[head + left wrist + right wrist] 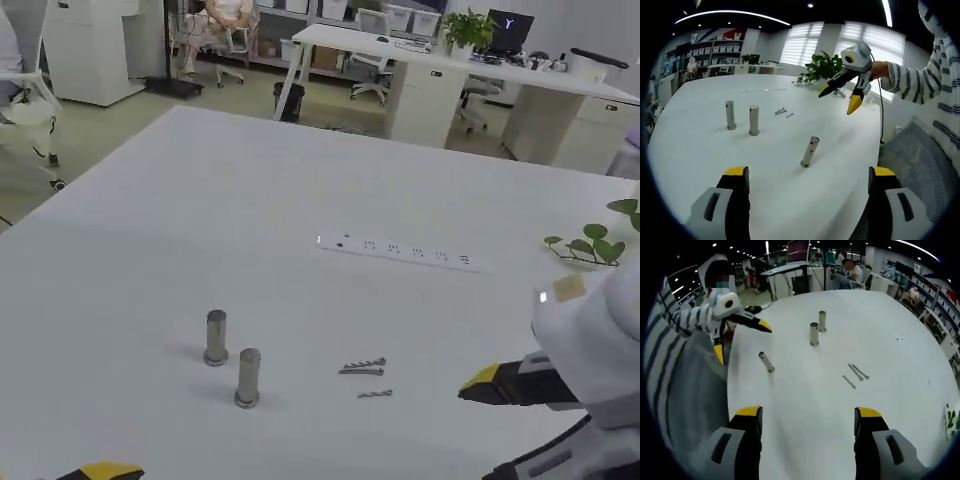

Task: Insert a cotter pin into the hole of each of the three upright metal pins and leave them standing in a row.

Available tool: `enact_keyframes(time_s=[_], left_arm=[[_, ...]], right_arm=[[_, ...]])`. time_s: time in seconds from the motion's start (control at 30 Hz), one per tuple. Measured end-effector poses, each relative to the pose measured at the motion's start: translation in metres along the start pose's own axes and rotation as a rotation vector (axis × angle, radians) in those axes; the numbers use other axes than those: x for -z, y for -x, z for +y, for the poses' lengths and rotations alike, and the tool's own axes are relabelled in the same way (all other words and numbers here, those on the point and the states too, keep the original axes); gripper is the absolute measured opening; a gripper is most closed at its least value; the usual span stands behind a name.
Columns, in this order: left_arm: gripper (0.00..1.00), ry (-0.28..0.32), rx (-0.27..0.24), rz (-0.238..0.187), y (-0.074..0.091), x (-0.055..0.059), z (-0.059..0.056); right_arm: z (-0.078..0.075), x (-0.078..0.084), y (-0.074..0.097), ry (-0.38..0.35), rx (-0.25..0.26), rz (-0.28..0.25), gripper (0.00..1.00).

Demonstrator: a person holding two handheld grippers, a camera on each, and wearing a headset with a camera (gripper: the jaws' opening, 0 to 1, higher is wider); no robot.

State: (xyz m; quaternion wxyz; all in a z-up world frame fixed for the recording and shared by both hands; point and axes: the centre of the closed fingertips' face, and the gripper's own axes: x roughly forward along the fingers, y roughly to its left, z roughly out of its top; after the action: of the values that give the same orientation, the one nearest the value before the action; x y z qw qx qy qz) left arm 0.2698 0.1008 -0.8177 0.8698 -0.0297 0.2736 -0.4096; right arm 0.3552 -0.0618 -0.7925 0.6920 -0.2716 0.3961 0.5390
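Two metal pins (216,337) (248,377) stand upright side by side on the white table (200,200). A third pin (810,151) sits nearer the table's edge, apart from them, and looks tilted in both gripper views. Three cotter pins (362,368) lie loose to the right of the upright pair, also seen as cotter pins (856,372). My left gripper (807,185) is open and empty, short of the third pin. My right gripper (807,425) is open and empty, well back from the cotter pins. The right gripper (478,425) hovers at the table's right.
A white power strip (400,250) lies across the table behind the parts. A leafy plant (590,245) sits at the right edge. Desks and chairs (400,60) stand beyond the far edge. The near table edge runs close to the third pin (766,361).
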Motion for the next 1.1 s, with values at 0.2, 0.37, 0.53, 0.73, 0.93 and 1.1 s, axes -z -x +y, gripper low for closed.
enact_keyframes(time_s=[0.2,0.37,0.53,0.73,0.93,1.1], left_arm=[[0.99,-0.027,0.011,0.0,0.0,0.0,-0.006],[0.99,-0.03,0.011,0.014,-0.003,0.003,-0.008],[0.99,-0.021,0.011,0.018,-0.004,0.004,-0.008],[0.98,-0.007,0.013,0.028,-0.006,0.005,-0.007],[0.96,0.008,0.013,0.033,-0.008,0.007,-0.007],[0.96,0.009,0.007,0.026,-0.009,0.008,-0.005]], right_arm=[[-0.005,0.0,-0.014,0.025,-0.041,0.049,0.76],[-0.01,0.008,-0.026,0.078,-0.079,0.124,0.76],[-0.019,0.01,-0.034,0.122,-0.081,0.165,0.76],[-0.024,-0.001,-0.044,0.15,-0.109,0.129,0.71],[-0.031,-0.004,-0.055,0.175,-0.107,0.131,0.62],[-0.04,-0.005,-0.065,0.205,-0.105,0.144,0.57]])
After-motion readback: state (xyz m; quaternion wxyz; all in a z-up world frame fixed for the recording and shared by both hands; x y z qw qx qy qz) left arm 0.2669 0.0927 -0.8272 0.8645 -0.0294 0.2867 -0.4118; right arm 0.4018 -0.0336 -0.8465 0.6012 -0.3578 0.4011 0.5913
